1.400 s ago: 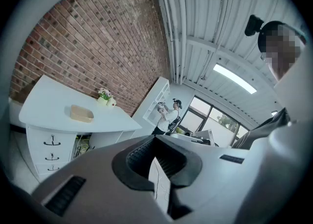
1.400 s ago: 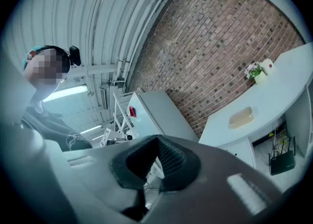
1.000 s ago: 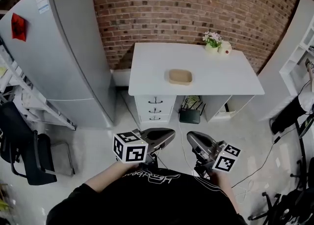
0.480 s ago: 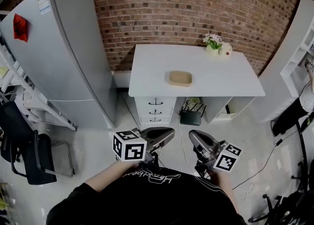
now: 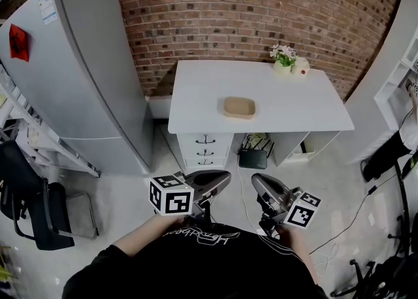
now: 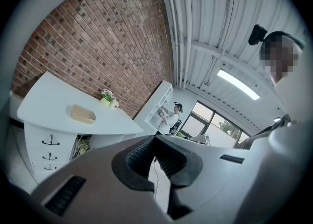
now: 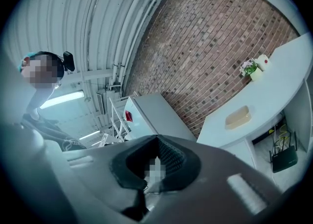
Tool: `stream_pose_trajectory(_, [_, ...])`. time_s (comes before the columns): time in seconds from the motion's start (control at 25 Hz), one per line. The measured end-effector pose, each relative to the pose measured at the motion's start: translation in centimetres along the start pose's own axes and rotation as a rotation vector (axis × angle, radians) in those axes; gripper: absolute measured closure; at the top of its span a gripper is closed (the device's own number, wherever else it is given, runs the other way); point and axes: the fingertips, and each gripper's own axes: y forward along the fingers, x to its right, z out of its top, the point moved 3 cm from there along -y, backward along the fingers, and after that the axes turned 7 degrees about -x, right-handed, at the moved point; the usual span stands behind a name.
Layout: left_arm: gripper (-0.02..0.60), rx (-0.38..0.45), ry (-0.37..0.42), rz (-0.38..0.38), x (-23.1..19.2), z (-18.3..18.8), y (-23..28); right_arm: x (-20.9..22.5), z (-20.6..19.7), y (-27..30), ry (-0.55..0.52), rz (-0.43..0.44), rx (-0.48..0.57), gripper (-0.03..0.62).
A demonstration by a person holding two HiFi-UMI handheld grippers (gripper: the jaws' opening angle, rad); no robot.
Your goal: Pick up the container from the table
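Container (image 5: 238, 107): middle of the table (image 5: 307, 108), nearer its front edge.
Left gripper (image 5: 219, 178): jaws together, empty, well apart from the table.
Right gripper (image 5: 260, 183): jaws together, empty.
Approach: step closer, part the jaws, straddle one rim.

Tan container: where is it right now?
Head view: the shallow tan rectangular container lies centrally on the white table, with potted flowers beyond it, rightward.

A tan container (image 5: 239, 107) lies on the white table (image 5: 196, 95), apart from a potted flower (image 5: 283, 55).
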Motion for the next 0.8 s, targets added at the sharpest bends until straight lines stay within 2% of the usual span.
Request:
stream_pose_trajectory(0.36, [0.577, -0.013, -0.043, -0.003, -4.8, 2.9, 2.2, 4.5, 2.3, 2.8, 0.034, -0.018, 0.002, 0.59])
stream_pose_trajectory(0.8, [0.577, -0.05, -0.13, 0.002, -13.2, 9.0, 5.4, 11.9, 7.0, 7.8, 0.091, -0.047, 0.021, 0.589])
